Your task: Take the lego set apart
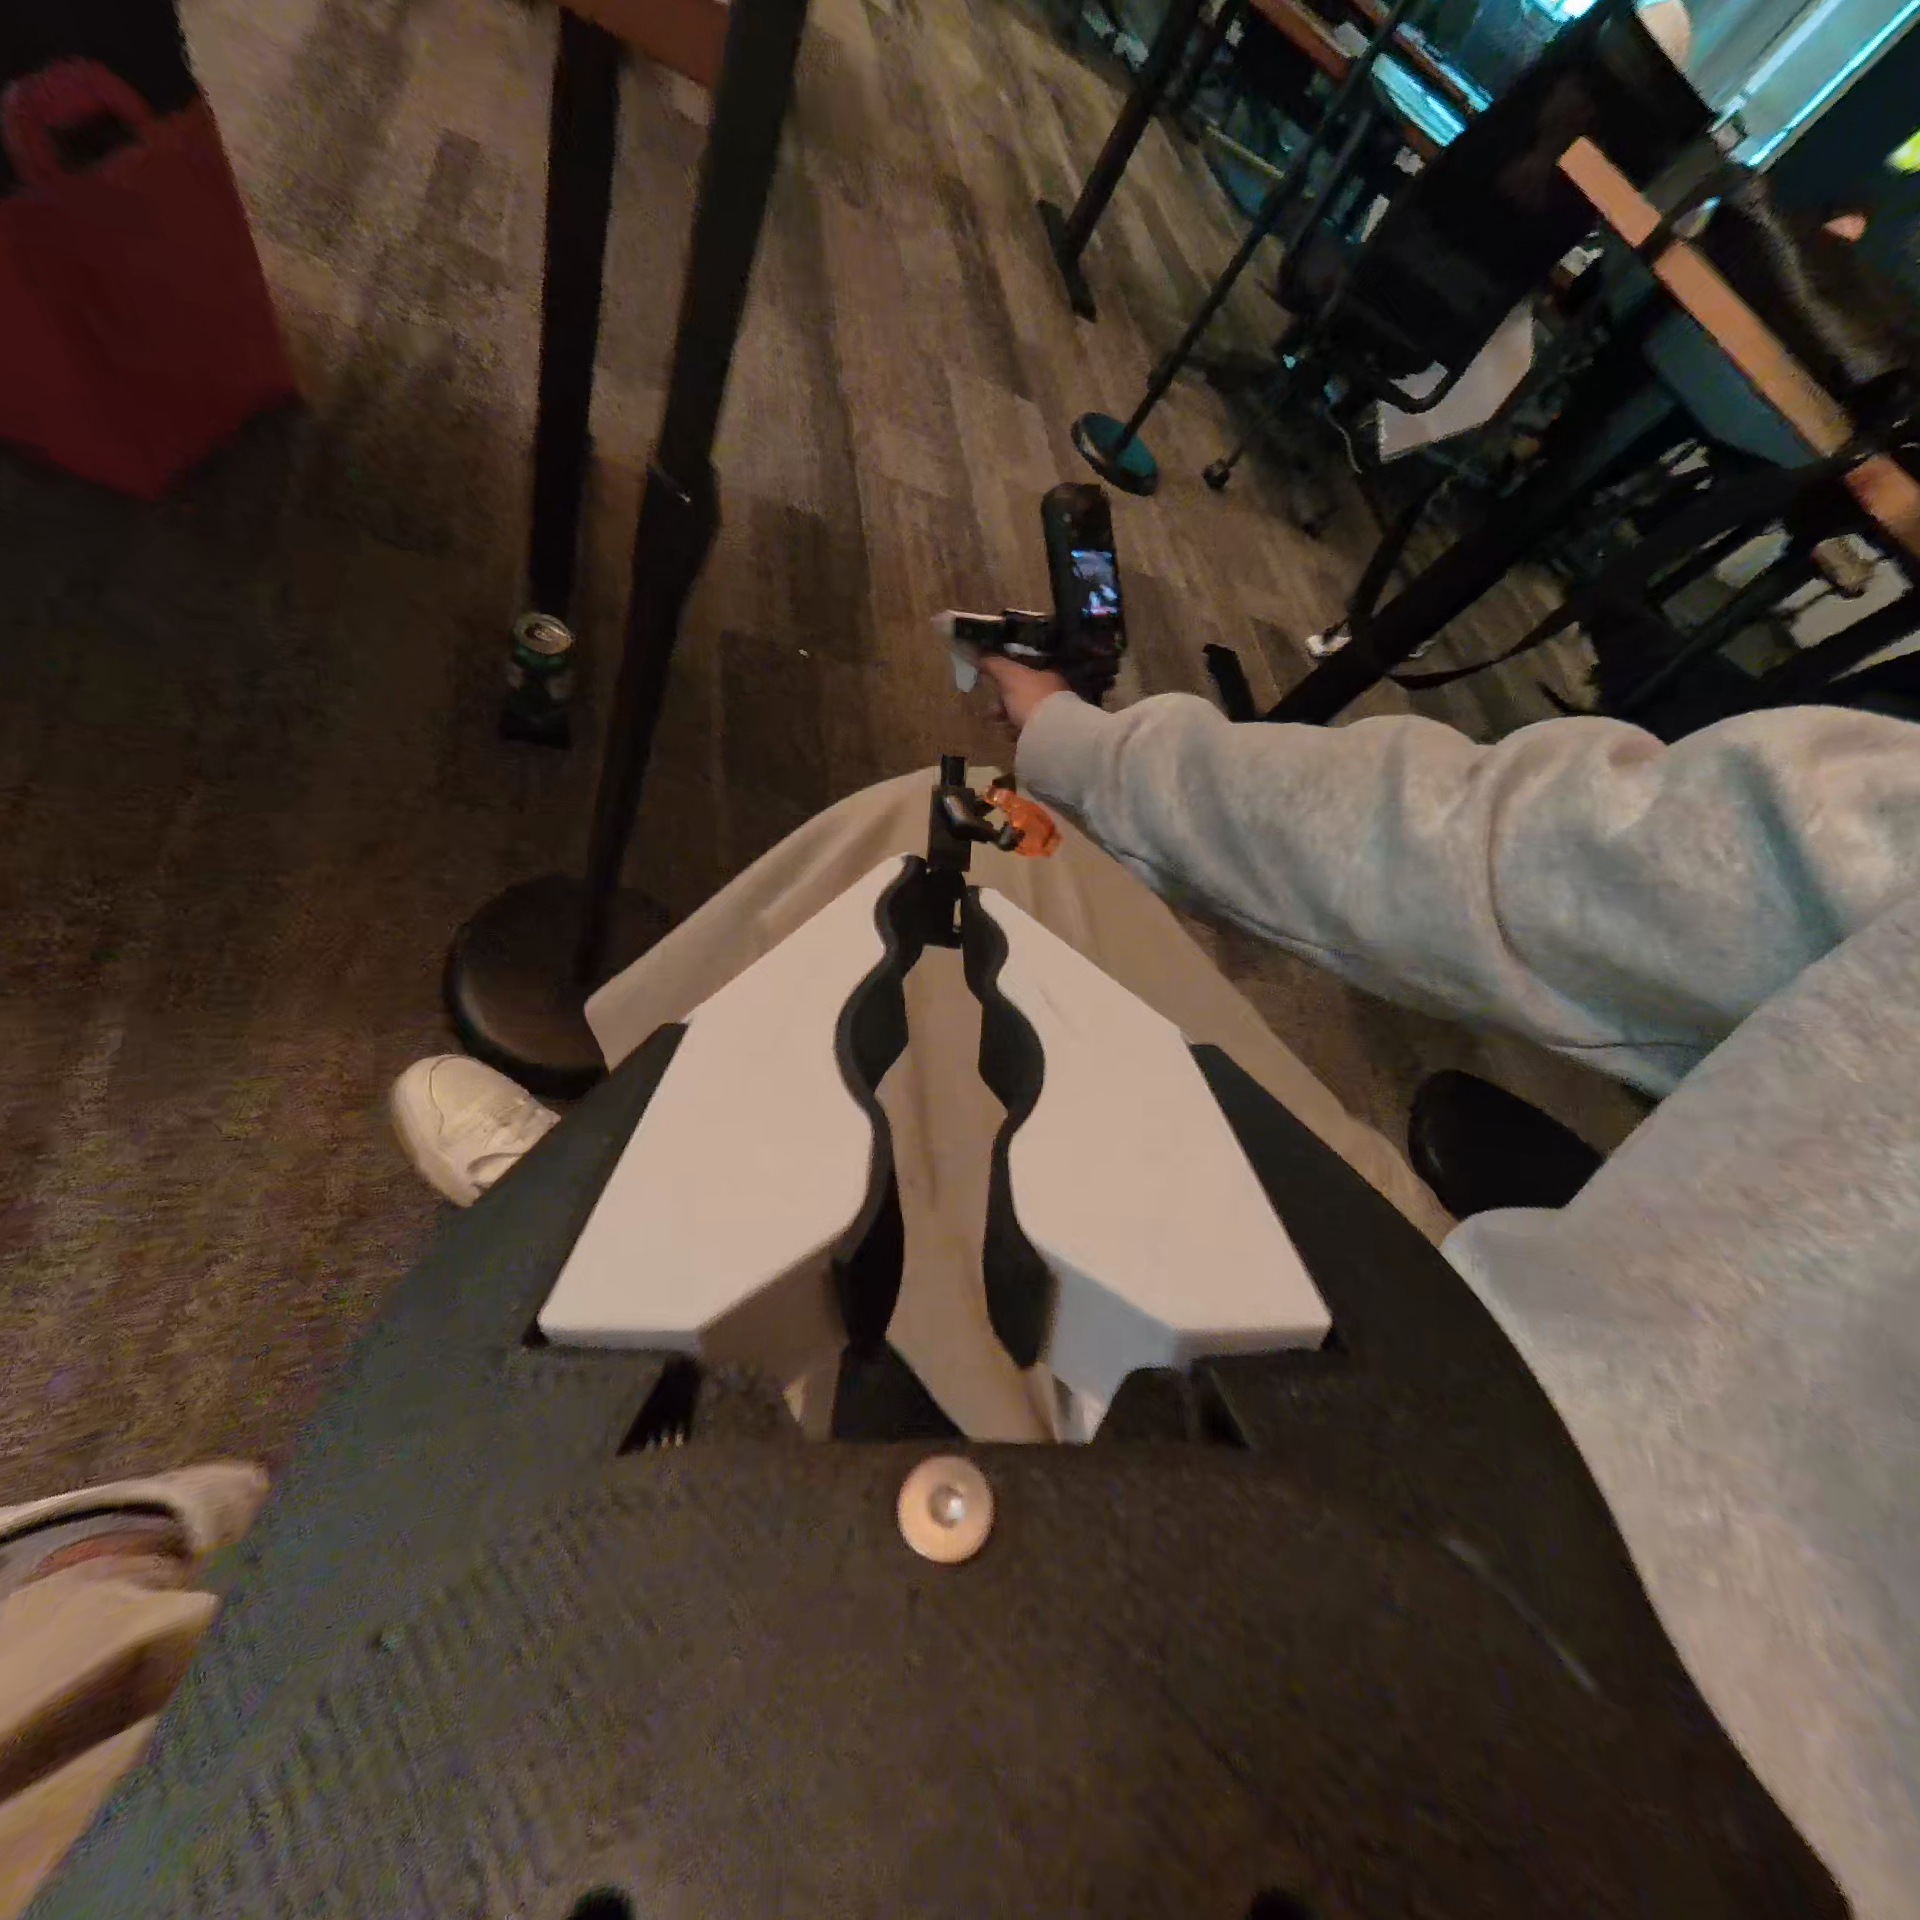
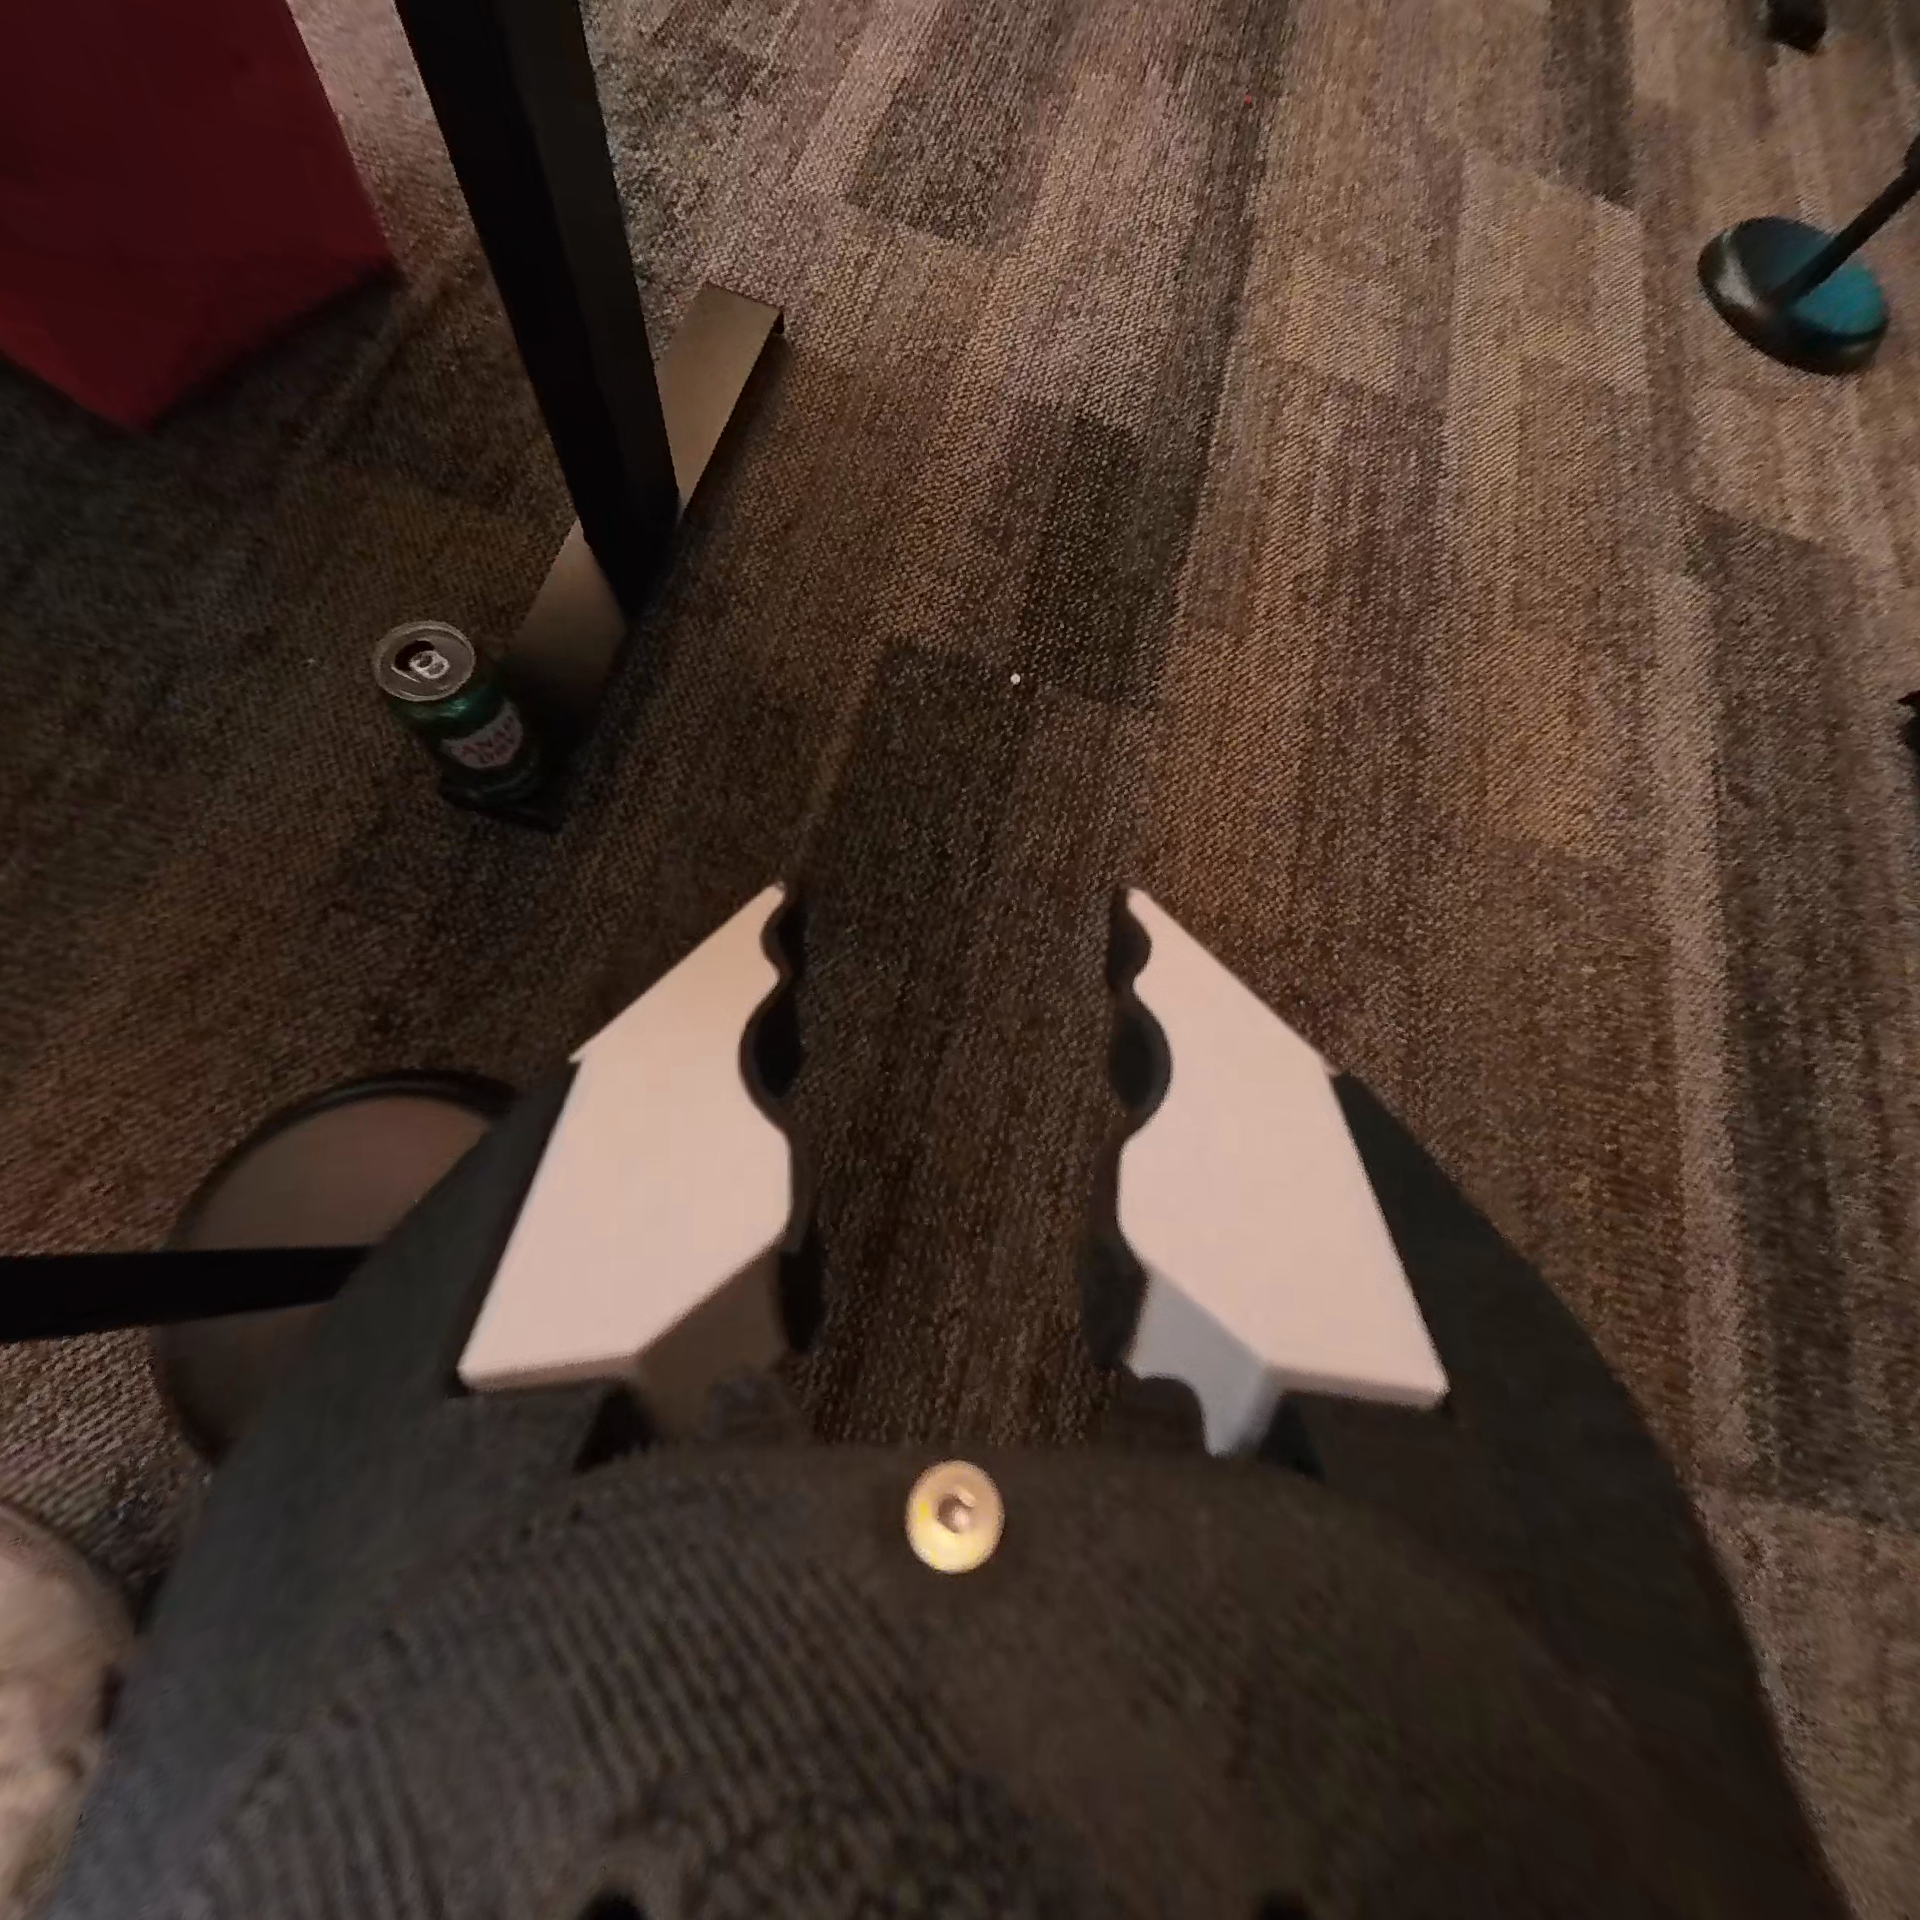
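The left claw (image 1: 943, 914) is pinching the small black-and-orange lego (image 1: 971, 821) at its tips above the person's lap, while the right claw (image 2: 951, 914) is hanging apart and empty over the carpet (image 2: 1351, 623), so it should be gripping the orange end squarely before pulling straight.

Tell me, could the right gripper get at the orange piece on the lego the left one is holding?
Probably yes. The right gripper is open and empty over bare carpet, and the orange piece sticks out sideways from the black lego set, beyond the left gripper, with nothing covering it.
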Demonstrator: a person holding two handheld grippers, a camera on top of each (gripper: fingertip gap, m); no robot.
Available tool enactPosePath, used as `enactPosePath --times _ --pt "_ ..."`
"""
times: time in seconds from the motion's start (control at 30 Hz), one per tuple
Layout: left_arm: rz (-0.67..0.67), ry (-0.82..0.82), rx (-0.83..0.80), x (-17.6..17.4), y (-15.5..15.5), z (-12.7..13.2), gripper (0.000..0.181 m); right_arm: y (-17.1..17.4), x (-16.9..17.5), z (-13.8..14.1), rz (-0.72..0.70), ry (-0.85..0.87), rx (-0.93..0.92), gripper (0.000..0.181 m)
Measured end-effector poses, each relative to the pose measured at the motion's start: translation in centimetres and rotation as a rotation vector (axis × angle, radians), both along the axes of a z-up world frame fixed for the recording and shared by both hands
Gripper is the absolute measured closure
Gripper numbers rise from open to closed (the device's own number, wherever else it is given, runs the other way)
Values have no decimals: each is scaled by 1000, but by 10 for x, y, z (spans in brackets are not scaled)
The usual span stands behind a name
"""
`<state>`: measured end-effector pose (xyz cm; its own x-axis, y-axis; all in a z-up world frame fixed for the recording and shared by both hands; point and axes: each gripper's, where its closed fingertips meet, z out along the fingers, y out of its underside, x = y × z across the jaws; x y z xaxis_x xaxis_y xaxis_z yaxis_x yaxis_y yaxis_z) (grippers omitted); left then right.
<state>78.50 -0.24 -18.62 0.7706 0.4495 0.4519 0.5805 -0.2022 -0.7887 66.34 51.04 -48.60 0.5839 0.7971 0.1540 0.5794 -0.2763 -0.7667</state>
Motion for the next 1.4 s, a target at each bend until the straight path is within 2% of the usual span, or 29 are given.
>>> enactPosePath --times 0.13,0.2,0.27,0.3,0.4,0.5,0.6,0.7,0.83,0.93,1.1,1.4 --pt "-108 -74 48 21 61 -23 177 9 7 9 43 17 11 123" --pt "-165 -96 65 35 105 -37 177 30 16 10 15 19 29 124" --pt "-211 -132 106 51 152 -51 177 59 24 3 1 20 32 114" --pt "-236 -158 124 58 177 -59 176 78 27 -3 -15 22 22 115" --pt "-320 -234 122 71 240 -94 176 125 23 -38 5 75 -57 111" --pt "-286 -261 97 46 274 -137 177 165 12 -100 127 -4 -23 112" --pt "-266 -254 -5 26 285 -187 176 204 -9 -160 162 -55 48 122" --pt "-291 -281 -137 15 286 -232 176 222 -44 -215 200 -59 28 131" --pt "-296 -346 -210 0 292 -268 176 240 -81 -262 172 -37 6 141" --pt "-298 -360 -248 -10 297 -283 176 248 -102 -280 125 3 -54 147" --pt "-234 -386 -230 -41 312 -289 176 270 -131 -299 102 6 -60 151" --pt "-132 -474 -253 -86 334 -323 176 305 -188 -367 147 3 -120 154"
